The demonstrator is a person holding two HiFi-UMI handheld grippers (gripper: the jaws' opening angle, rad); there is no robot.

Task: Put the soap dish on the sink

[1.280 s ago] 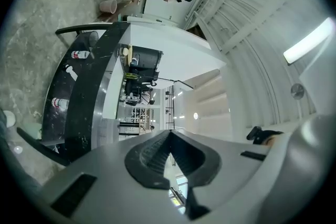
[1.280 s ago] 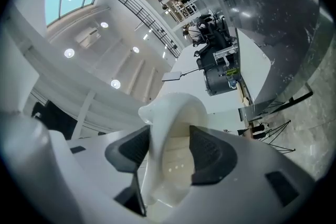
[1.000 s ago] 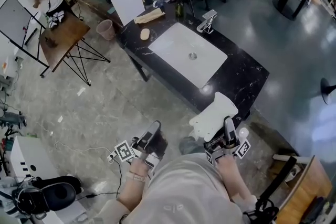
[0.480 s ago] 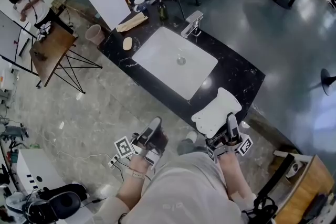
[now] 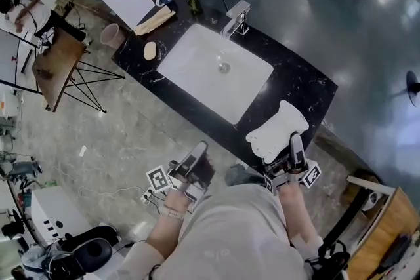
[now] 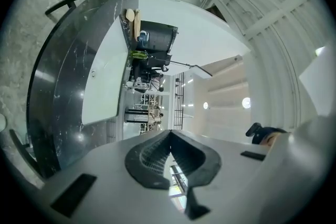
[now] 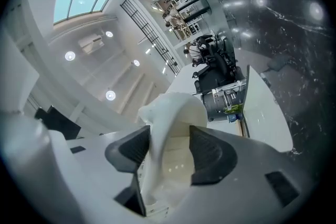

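Right gripper pinches the white soap dish, its near end hidden; left gripper's jaws pressed together, empty.

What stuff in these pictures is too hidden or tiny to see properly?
Head view: part of the counter edge is covered by the soap dish held in the right gripper.
Head view: the pale oval lump beside the sink is too small to name.
Head view: the floor under the person is hidden by their body.

The sink basin is set in the countertop, with the faucet behind it. A soap bar is placed to its left, and the soap dish is held at the countertop's near right end.
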